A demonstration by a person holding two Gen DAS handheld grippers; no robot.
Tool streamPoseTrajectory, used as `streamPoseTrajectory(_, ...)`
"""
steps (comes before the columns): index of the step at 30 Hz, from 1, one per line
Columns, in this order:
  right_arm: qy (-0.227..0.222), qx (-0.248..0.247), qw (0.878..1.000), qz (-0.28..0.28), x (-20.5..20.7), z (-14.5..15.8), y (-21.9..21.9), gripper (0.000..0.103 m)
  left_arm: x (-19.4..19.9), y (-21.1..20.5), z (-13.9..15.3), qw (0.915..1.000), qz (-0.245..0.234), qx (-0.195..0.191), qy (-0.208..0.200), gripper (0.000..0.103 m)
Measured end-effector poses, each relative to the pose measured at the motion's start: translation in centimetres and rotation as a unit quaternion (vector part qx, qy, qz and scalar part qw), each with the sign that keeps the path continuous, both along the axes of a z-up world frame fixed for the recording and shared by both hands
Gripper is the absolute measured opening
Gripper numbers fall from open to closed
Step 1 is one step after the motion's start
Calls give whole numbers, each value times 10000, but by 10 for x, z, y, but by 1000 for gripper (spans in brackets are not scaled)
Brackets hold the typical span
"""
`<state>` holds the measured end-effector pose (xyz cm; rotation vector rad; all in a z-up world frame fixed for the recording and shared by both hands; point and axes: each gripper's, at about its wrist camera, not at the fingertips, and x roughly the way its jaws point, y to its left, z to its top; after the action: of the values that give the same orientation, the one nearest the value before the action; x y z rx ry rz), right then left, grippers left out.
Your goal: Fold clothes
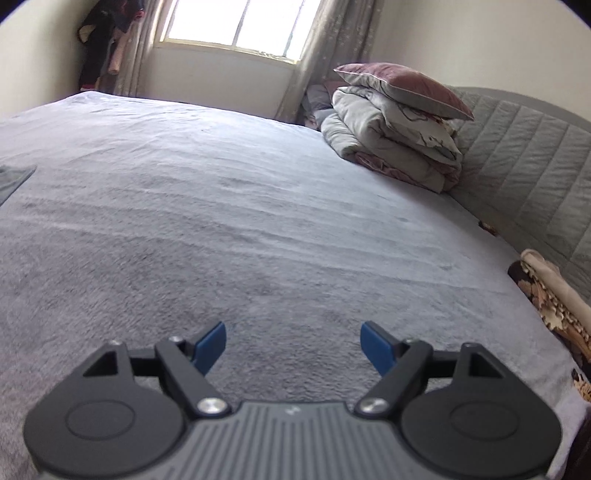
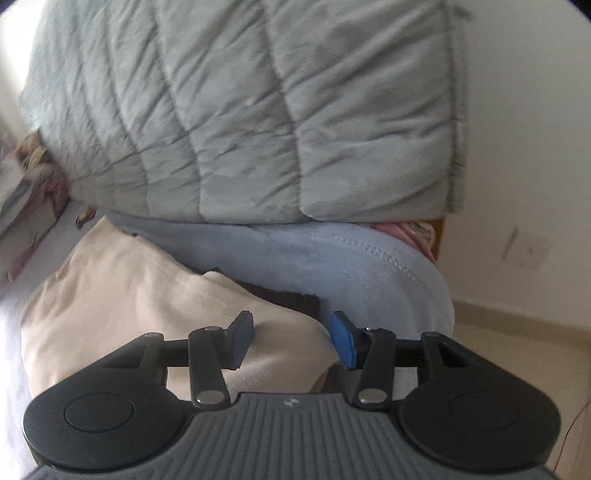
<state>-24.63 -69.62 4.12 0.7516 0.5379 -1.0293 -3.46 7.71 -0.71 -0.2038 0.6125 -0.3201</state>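
Grey fleece-covered bed (image 1: 258,206) filled the frame. Cream soft-knit garment (image 2: 122,280) lay crumpled lower left, at the bed's corner. Right tongs (image 2: 293,338) were spread above its edge, pinching nothing; left tongs (image 1: 293,347) spread, empty. Risk: a shallow bite there could slip off.

You have one beige garment (image 2: 122,266), one pillow (image 1: 402,86) atop one folded duvet (image 1: 391,147) at 1 o'clock, and one window (image 1: 240,26) at 12 o'clock.
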Motion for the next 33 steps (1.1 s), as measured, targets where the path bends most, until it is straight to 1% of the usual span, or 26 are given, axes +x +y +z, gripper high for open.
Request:
streamPoseTrajectory(2,-157,179,9996,-148,-5,-1,1,51,1,1,1,10000,-10,-42,-37,81)
streamPoseTrajectory(5,-242,291,9990,-230,-10,-1,6,51,2,2,1,9998,-34,-131,-108,81)
streamPoseTrajectory(7,-307,275,9990,-144,-11,-1,10,38,4,3,0,9997,-38,-185,-143,81)
streamPoseTrajectory(8,-341,262,9990,-92,-12,-2,12,18,5,2,-1,9997,-37,-206,-140,81)
streamPoseTrajectory(11,-238,-51,9997,-81,-14,1,18,8,6,3,-2,9995,-43,-256,-154,81)
streamPoseTrajectory(12,-197,-164,9996,-82,-15,3,20,8,6,3,-1,9995,-48,-254,-168,81)
streamPoseTrajectory(14,233,-531,9983,-93,-11,6,27,8,5,4,0,9995,-53,-248,-197,81)
streamPoseTrajectory(15,475,-725,9962,-100,-9,8,31,13,4,4,0,9995,-55,-247,-203,81)
streamPoseTrajectory(16,542,-896,9945,-25,-8,11,36,15,4,4,1,9994,-52,-248,-214,81)
streamPoseTrajectory(17,547,-1057,9929,78,-8,15,43,25,4,4,1,9994,-51,-252,-225,81)
streamPoseTrajectory(18,552,-1218,9909,181,-8,18,49,39,4,5,1,9994,-54,-256,-237,81)
streamPoseTrajectory(19,446,-1342,9896,274,-10,22,56,43,3,4,1,9993,-60,-259,-250,81)
streamPoseTrajectory(20,325,-1425,9886,371,-11,25,63,43,4,4,2,9993,-70,-258,-263,82)
streamPoseTrajectory(22,79,-1420,9877,657,-10,29,76,43,4,2,2,9992,-77,-213,-322,81)
streamPoseTrajectory(26,-311,-1236,9846,1200,2,28,99,43,5,-3,1,9985,3,-53,-542,82)
streamPoseTrajectory(29,-326,-1217,9802,1529,17,25,117,43,6,-1,0,9982,78,-87,-592,82)
streamPoseTrajectory(33,-134,-1275,9738,1878,32,15,140,43,6,3,1,9980,121,-172,-592,82)
